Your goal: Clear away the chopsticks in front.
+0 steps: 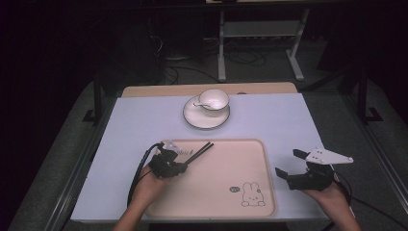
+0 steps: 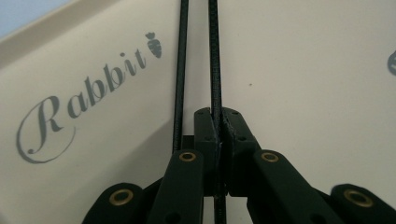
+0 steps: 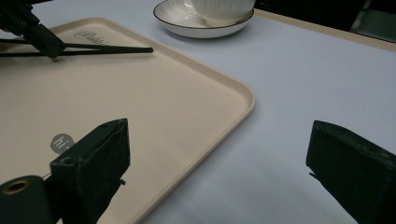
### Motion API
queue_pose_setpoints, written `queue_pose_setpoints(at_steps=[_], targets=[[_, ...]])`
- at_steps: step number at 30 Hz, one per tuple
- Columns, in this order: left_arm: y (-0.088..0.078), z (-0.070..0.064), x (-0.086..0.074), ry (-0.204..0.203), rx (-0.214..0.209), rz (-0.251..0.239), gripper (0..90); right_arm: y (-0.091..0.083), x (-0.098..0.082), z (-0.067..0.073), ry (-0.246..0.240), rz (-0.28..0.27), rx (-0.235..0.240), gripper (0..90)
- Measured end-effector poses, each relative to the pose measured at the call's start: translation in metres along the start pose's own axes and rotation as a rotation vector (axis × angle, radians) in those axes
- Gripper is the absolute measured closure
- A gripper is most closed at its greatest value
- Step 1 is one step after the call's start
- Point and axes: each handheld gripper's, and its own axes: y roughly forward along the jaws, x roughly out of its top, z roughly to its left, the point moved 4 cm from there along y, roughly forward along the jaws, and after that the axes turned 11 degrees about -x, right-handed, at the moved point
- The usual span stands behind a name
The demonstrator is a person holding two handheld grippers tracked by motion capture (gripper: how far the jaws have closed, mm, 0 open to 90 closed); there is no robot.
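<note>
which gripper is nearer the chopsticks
Left. The left gripper is shut on the chopsticks over the tray; the right gripper hangs open past the tray's right edge.

Black chopsticks (image 1: 201, 150) on beige tray (image 1: 226, 163), grey rabbit print lower right of frame. White cup (image 1: 214, 101), dark-rimmed white saucer (image 1: 197, 118).

White cup (image 1: 214, 101) on saucer (image 1: 206, 118), lavender table mat (image 1: 279, 125)
</note>
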Motion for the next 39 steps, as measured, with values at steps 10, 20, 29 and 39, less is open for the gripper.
queue_pose_setpoints(at_steps=[10,20,29,39], targets=[[0.003,0.003,-0.003,-0.009,-0.004,0.003,85.0,0.0,0.0,0.0,0.0,0.001,-0.001,5.6],[-0.004,0.003,0.008,-0.012,-0.052,-0.05,79.7,-0.001,0.0,-0.001,0.003,-0.001,-0.003,5.6],[0.017,0.007,0.052,0.065,-0.12,-0.051,89.7,0.0,0.0,-0.001,0.003,0.001,-0.007,5.6],[0.06,0.01,0.087,0.109,-0.151,-0.036,89.6,-0.002,-0.002,-0.004,0.013,-0.002,-0.013,5.6]])
